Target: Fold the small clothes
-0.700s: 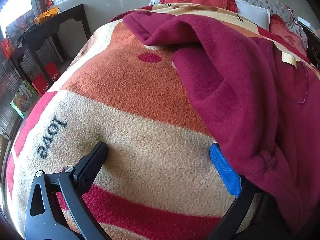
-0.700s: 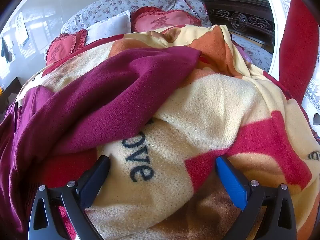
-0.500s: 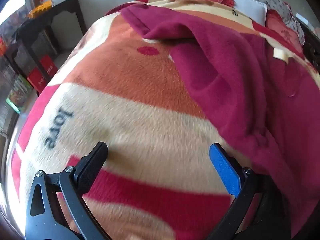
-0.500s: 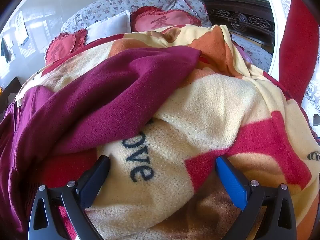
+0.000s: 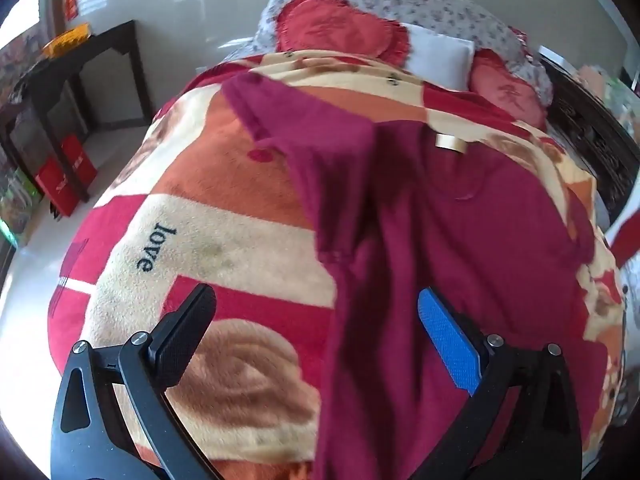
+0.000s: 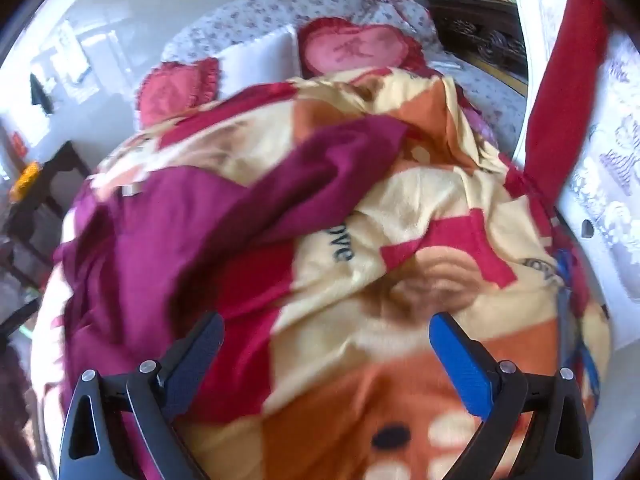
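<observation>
A maroon fleece garment (image 5: 460, 232) lies spread on a patterned blanket (image 5: 224, 240) over a bed, collar tag far from me, one sleeve running toward the pillows. My left gripper (image 5: 316, 308) is open and empty, raised above the garment's near left edge. In the right wrist view the garment (image 6: 168, 232) lies to the left with its other sleeve stretching up and right across the blanket (image 6: 420, 200). My right gripper (image 6: 326, 332) is open and empty, held above the blanket to the right of the garment.
Red heart-shaped cushions (image 5: 340, 28) and a white pillow (image 5: 440, 56) lie at the head of the bed. A dark side table (image 5: 80, 76) and red boxes (image 5: 64, 176) stand on the floor to the left. A dark carved cabinet (image 6: 480, 32) stands far right.
Both grippers have pulled back and risen away from the bed, so more of the garment and blanket shows. Both stayed open.
</observation>
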